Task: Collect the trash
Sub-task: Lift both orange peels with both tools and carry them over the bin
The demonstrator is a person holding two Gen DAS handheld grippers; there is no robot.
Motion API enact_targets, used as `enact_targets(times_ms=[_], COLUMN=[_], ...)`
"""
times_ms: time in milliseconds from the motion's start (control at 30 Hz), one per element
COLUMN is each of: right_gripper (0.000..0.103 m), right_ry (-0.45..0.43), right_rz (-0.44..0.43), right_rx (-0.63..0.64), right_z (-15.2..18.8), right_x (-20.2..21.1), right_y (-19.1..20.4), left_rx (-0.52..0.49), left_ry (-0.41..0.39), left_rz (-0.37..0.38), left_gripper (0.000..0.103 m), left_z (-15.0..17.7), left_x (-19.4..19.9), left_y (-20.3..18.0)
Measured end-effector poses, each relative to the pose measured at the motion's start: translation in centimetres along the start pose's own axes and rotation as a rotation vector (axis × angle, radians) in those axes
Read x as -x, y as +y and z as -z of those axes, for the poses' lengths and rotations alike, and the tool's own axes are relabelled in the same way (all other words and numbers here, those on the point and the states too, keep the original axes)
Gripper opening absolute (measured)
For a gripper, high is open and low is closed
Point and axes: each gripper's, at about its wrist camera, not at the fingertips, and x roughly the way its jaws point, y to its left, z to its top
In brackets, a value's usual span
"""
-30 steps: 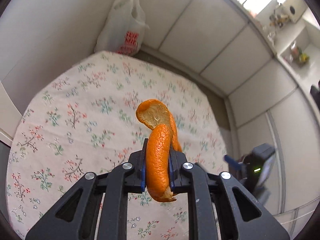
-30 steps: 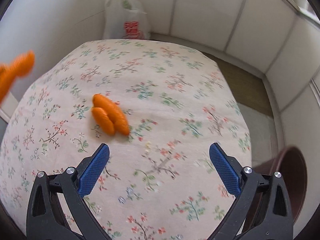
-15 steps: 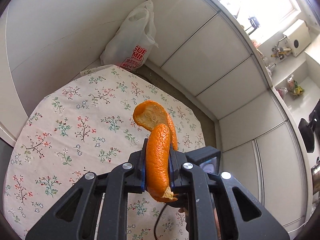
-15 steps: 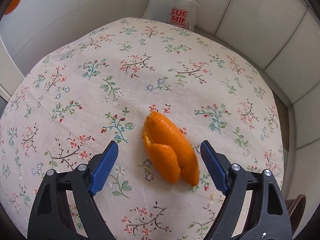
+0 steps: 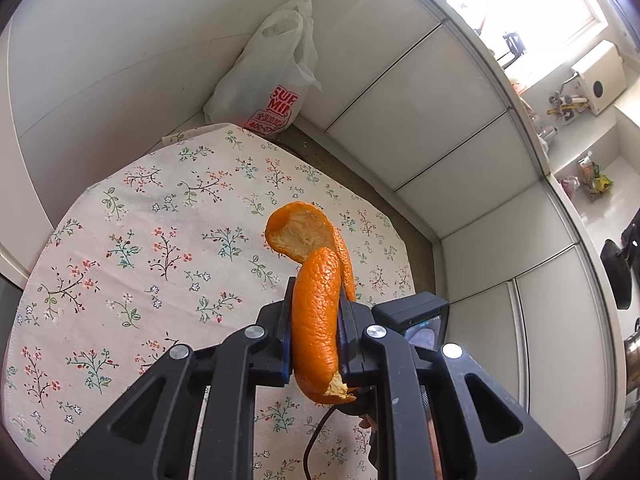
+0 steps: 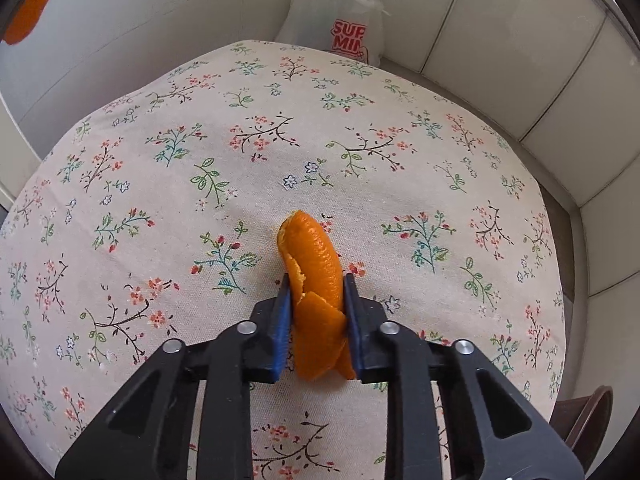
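The floral tablecloth point(image 6: 240, 152) is nearly cleared, with a white plastic bag point(image 6: 340, 12) standing beyond its far edge, probably for trash. The left gripper point(image 5: 316, 336) carries one curled orange peel point(image 5: 316, 300) pinched aloft. The right gripper point(image 6: 316, 320) is closing on the second peel point(image 6: 316, 272), which sits between the blue pads point(image 6: 280, 320) on the cloth.

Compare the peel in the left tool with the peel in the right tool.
The left peel is held clear above the cloth; the right peel lies on it. The left peel's tip curls open, showing pale pith; the right peel is folded, rind outward. Both are orange and sit between pads.
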Motion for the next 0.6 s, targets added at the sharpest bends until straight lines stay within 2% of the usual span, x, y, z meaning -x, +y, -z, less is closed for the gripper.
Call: enact_targets(times_ms=[333, 600], right_gripper=[0.018, 0.018], right_ry=[-0.078, -0.155], right_rz=[0.017, 0.11], right_rx=[-0.152, -0.285], right_z=[2.1, 5.5], right_x=[5.0, 9.9], right_y=[-2.8, -8.3], left_rx=[-0.021, -0.092], left_ry=[0.004, 0.027], left_rz=[0.0, 0.01], left_gripper=[0.016, 0.016], left_z=[0.9, 3.2], left_x=[-0.2, -0.8], left_y=[-1.1, -4.5])
